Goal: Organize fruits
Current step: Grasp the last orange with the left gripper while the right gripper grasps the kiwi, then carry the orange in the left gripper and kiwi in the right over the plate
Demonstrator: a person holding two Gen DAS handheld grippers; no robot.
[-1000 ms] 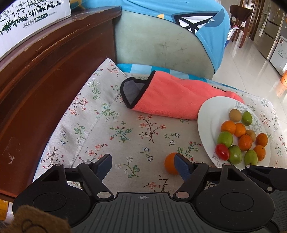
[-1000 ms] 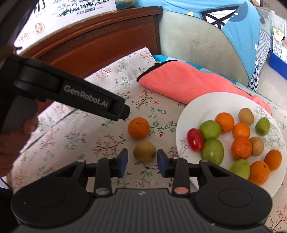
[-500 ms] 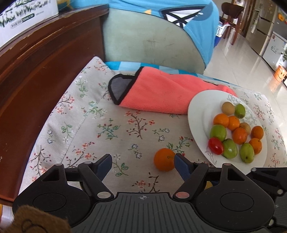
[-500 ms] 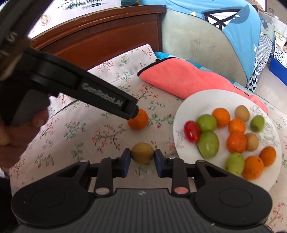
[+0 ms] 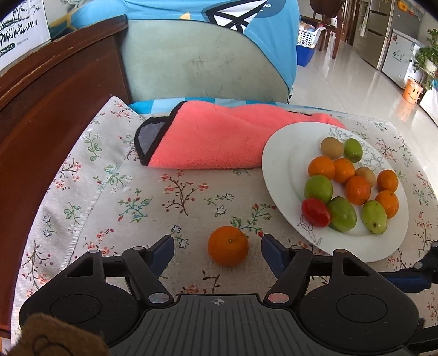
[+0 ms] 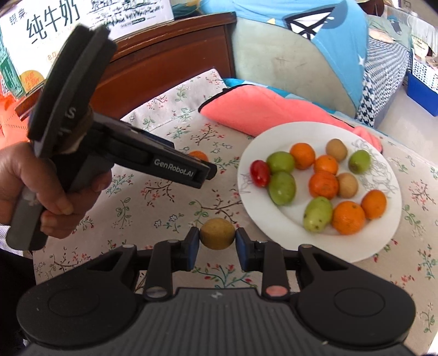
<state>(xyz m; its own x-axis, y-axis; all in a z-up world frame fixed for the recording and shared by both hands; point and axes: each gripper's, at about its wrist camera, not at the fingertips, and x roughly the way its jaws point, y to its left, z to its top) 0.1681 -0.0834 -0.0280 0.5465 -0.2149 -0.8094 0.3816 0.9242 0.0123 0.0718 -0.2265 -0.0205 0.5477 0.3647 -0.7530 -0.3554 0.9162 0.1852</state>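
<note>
A loose orange (image 5: 228,245) lies on the floral cloth, between the open jaws of my left gripper (image 5: 217,246), untouched. In the right wrist view the orange (image 6: 198,156) is mostly hidden behind the left gripper (image 6: 210,171). My right gripper (image 6: 216,241) is shut on a brown kiwi-like fruit (image 6: 217,233), held just above the cloth left of the white plate (image 6: 383,241). The plate (image 5: 276,164) holds several oranges, green fruits, brown fruits and one red tomato (image 5: 315,212).
A folded pink towel (image 5: 213,139) lies behind the cloth area, touching the plate's far edge. A dark wooden headboard (image 5: 54,109) rises on the left. A padded chair back (image 5: 197,65) stands behind. A milk carton box (image 6: 41,22) sits on the wood.
My right gripper closed on the brown fruit and lifted it slightly. My left gripper moved so the orange now sits centred between its open jaws.
</note>
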